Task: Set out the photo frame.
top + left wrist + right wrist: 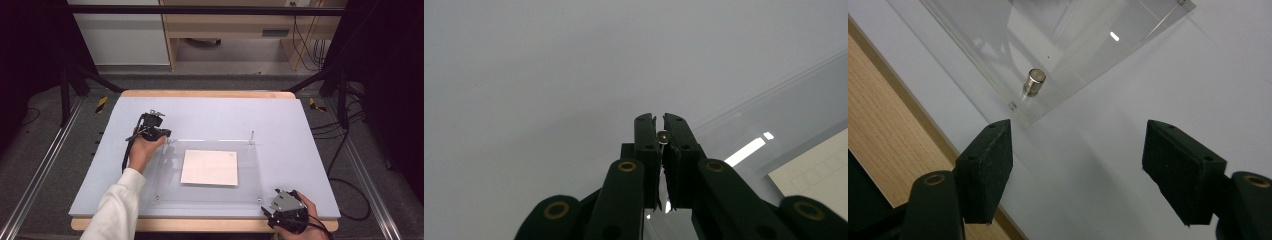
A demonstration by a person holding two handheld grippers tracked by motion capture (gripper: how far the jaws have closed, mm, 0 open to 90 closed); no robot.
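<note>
The right claw, jaws wide, faces the near corner post just ahead; the left claw clenches an upright post.

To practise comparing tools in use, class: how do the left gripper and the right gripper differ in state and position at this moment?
The left gripper has its jaws closed on a small metal pin; the right gripper has its jaws wide apart and holds nothing. The left gripper works at the far left corner of the clear acrylic plate; the right gripper rests off the plate's near right corner, facing a metal standoff. Both are black, two-jawed and hand-held.
</note>
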